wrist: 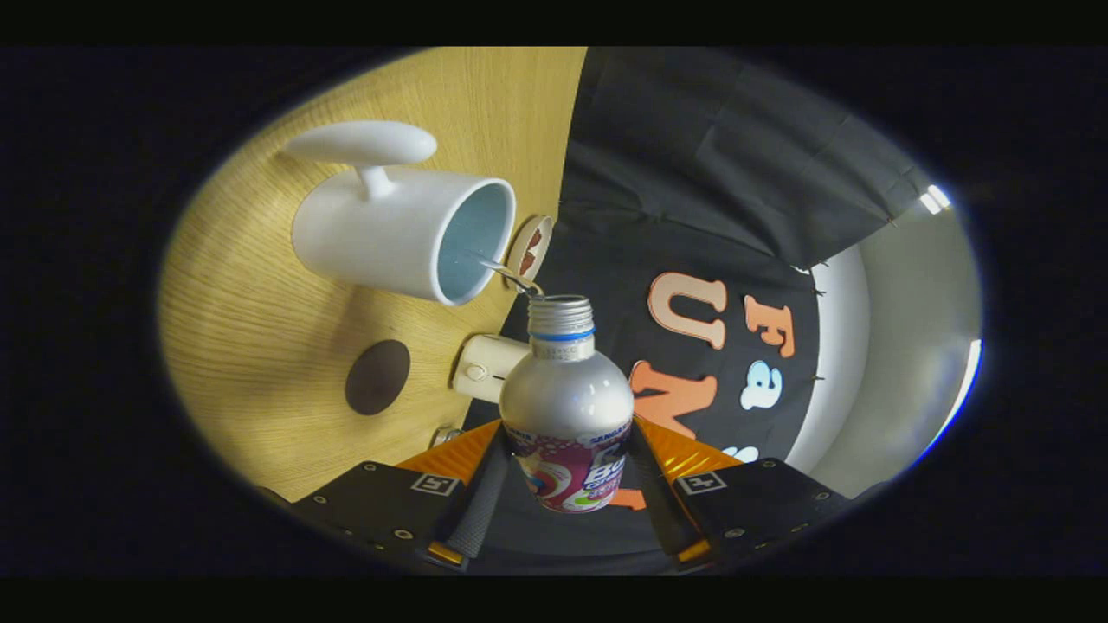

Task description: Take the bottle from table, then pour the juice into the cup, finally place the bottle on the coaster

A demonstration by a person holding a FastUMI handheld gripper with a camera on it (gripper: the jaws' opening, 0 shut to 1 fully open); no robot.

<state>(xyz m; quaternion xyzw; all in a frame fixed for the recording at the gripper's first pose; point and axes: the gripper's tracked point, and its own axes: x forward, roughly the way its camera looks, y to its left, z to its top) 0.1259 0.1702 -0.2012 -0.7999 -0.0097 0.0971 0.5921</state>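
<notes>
- Pouring step in hand: the gripper point(567, 484) is rolled over hard, so the wooden table point(260, 346) stands on edge in the gripper view, and the bottle point(567, 407) is tipped toward the cup point(402, 234).
- Fingers clenched on the bottle's lower body, one on each side over the printed label; both appear to press on it.
- Bottle: metallic, cap off, threaded neck point(560, 316) just beside the cup's rim. A thin stream point(506, 275) runs from the mouth into the cup.
- Cup: white mug with a pale blue inside, standing on the table, its handle on the side away from the bottle.
- Coaster point(377, 377): dark round disc on the table, apart from the cup, nothing on it.
- A small white device point(485, 368) sits near the table edge, between coaster and bottle.
- Handling judgement: thin metal wall, smooth and probably slippery; stiff enough for a firm squeeze but it could dent. It gets lighter as it empties.
- Hold judgement: the straight lower body suits the fingers; the rounded shoulder above would slide out.
- Mug looks ceramic, heavy and stable; a knock from the neck should be avoided.
</notes>
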